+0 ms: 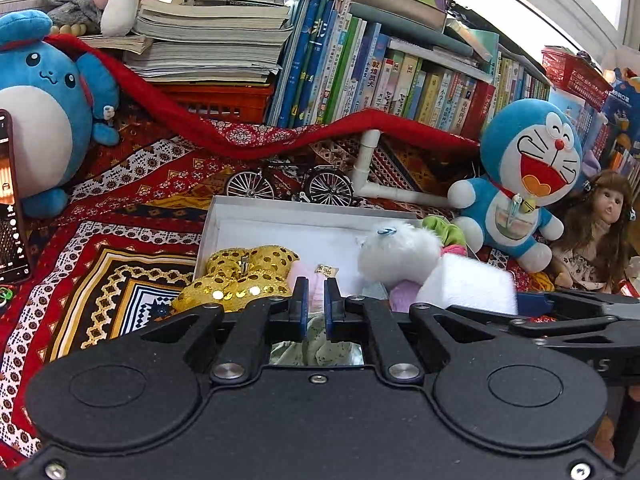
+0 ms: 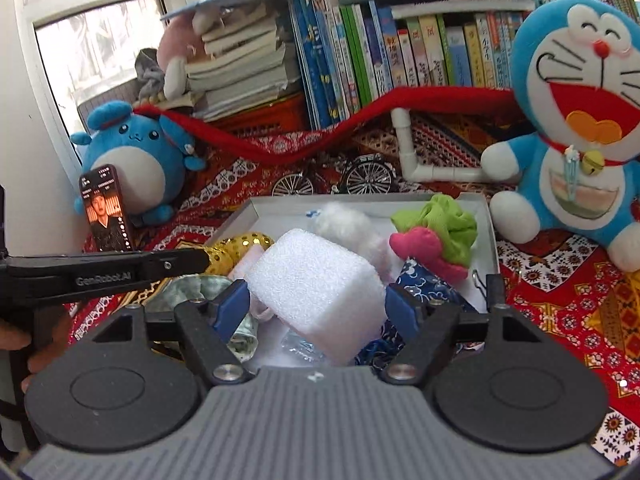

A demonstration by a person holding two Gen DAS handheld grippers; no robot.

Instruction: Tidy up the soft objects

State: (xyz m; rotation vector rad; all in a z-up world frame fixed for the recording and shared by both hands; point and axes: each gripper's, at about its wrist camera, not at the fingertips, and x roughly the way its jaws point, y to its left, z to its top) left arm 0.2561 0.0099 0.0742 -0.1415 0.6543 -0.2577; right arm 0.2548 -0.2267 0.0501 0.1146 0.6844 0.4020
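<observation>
A white box point(image 1: 276, 206) point(image 2: 491, 224) lies on the patterned cloth and holds soft things: a gold sequin pouch point(image 1: 240, 276) point(image 2: 236, 246), a white fluffy toy point(image 1: 396, 252) point(image 2: 348, 220), a green scrunchie point(image 2: 444, 220) and a pink one point(image 2: 424, 246). My right gripper point(image 2: 318, 304) is shut on a white foam block point(image 2: 316, 292) point(image 1: 468, 282) over the box's near end. My left gripper point(image 1: 316, 304) has its jaws nearly together with a narrow gap; a pale green cloth point(image 1: 316, 344) lies under it. The left gripper shows side-on in the right wrist view point(image 2: 188, 260).
A Doraemon plush point(image 1: 524, 176) point(image 2: 580, 120) sits right of the box, a doll point(image 1: 600, 224) beyond it. A round blue plush point(image 1: 44, 112) point(image 2: 128, 156) and a phone point(image 2: 106, 208) stand left. A model bicycle point(image 1: 288, 184), white pipe point(image 1: 372, 168) and books point(image 1: 400, 80) lie behind.
</observation>
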